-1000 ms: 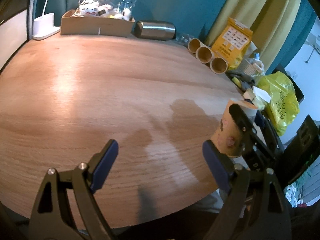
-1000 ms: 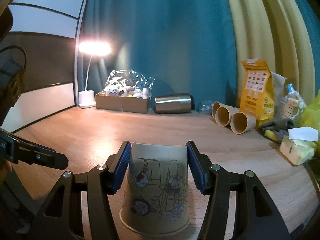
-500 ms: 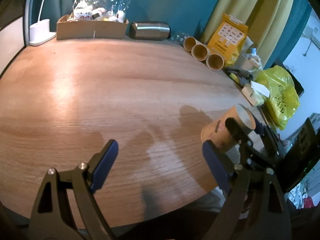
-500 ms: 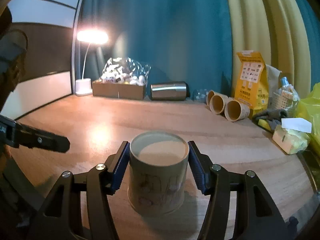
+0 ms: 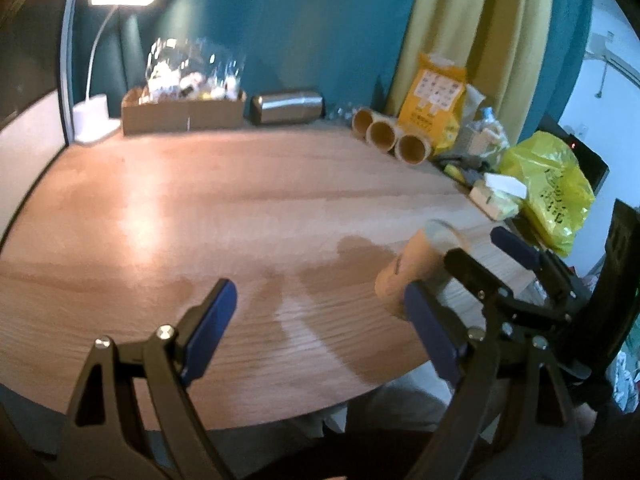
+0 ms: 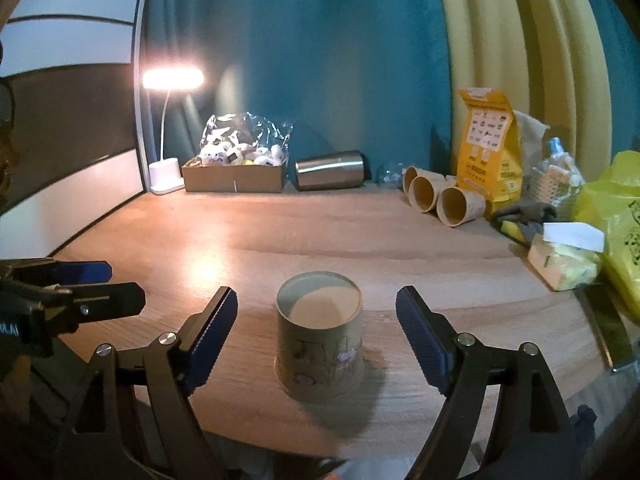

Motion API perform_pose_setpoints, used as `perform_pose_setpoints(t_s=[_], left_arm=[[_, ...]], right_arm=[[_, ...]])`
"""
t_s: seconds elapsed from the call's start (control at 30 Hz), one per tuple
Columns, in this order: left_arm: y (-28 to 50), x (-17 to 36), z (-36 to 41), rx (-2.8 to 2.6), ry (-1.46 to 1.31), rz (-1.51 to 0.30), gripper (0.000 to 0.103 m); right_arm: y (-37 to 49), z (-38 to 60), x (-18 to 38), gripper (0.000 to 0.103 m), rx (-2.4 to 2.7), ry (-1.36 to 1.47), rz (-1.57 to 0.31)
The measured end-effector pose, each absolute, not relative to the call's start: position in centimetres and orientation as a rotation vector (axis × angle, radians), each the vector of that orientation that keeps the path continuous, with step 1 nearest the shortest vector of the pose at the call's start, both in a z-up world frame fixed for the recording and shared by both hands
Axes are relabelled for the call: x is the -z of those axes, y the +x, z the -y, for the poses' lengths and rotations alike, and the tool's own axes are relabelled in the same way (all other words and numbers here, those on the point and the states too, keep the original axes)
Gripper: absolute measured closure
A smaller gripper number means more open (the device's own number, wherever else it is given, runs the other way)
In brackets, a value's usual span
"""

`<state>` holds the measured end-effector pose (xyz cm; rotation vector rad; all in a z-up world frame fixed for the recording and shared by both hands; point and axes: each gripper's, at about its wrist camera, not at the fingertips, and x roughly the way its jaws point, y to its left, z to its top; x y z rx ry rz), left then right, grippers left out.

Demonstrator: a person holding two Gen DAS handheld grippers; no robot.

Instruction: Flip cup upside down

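Cartoon drawings, no legible words, mark the cup (image 6: 320,336), which we see upside down near the worktop's (image 6: 360,240) front edge, between our right claw's (image 6: 316,336) spread fingers, untouched. Left claw (image 5: 320,324) gapes empty. Far back, three paper cups (image 6: 436,196) lie beside a yellow printed bag (image 6: 490,148).

We see the paper cup (image 6: 320,340) standing upside down on the tabletop (image 6: 280,240), its recessed flat base facing up and its wider rim down on the wood. It is beige with faint cartoon drawings on its side, and sits near the tabletop's front edge.
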<state>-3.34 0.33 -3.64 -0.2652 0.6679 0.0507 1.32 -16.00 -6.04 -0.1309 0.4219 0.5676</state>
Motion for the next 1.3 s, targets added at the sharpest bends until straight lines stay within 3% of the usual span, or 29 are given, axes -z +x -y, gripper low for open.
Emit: perform_pose_setpoints(t_s=[0.77,0.87,1.3], left_arm=[[-11.5,-1.2,3.3,-0.095,-0.197,-0.457,0.015],[-11.9,-1.6,3.3,-0.102,-0.192,-0.442,0.005],[-12.5,-2.5,3.4,-0.094,-0.183,-0.426,0.005]], right_arm=[[-4.3,21.2,1.8,0.019,-0.502,-0.044,-0.42],[-4.7,21.3,1.5,0.019,-0.499,-0.047,-0.412],[-5.1,21.3,1.3,0.019,-0.506,-0.043,-0.412]])
